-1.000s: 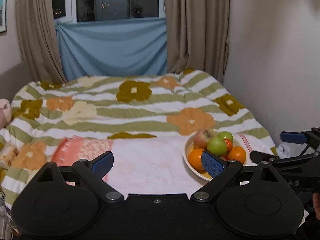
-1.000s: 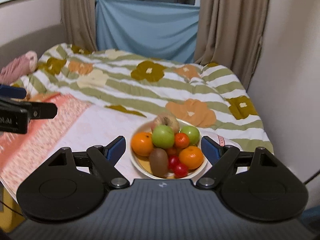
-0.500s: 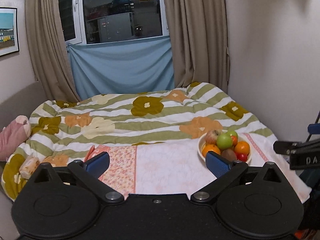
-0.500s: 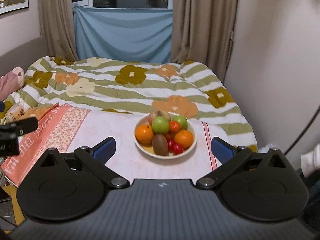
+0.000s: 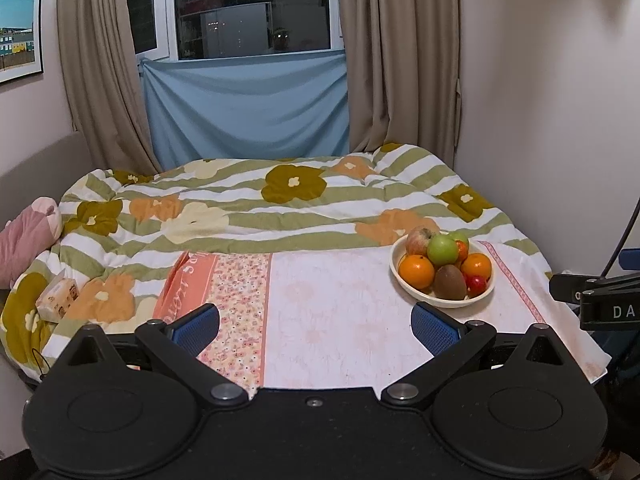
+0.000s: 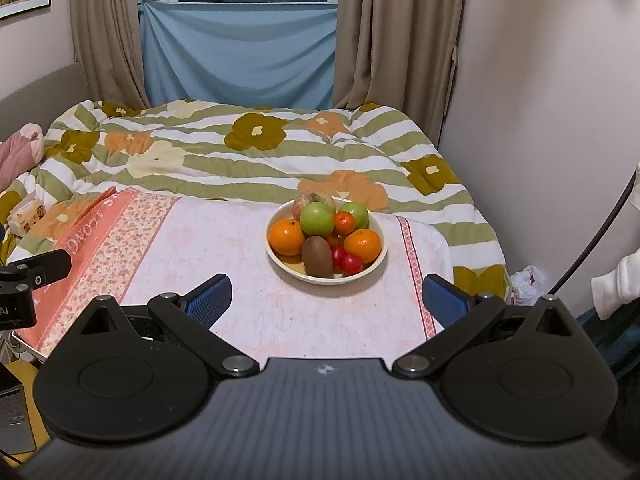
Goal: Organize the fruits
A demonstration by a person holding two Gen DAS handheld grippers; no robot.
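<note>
Fruit bowl (image 6: 378, 258) sits ahead of the right hand-held gripper (image 6: 326, 300) – clear of it, front-right of the left hand-held gripper (image 5: 316, 322). Both spread wide, holding nothing. Bowl on pink-clothed worktop (image 6: 224, 264); bed (image 6: 260, 152), curtained window (image 5: 256, 12) behind.

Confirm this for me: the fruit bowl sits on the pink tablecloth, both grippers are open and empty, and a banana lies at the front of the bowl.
Not a banana. The right wrist view shows a brown kiwi at the front of the bowl. The rest holds: bowl on the pink tablecloth, left gripper and right gripper open and empty.
</note>
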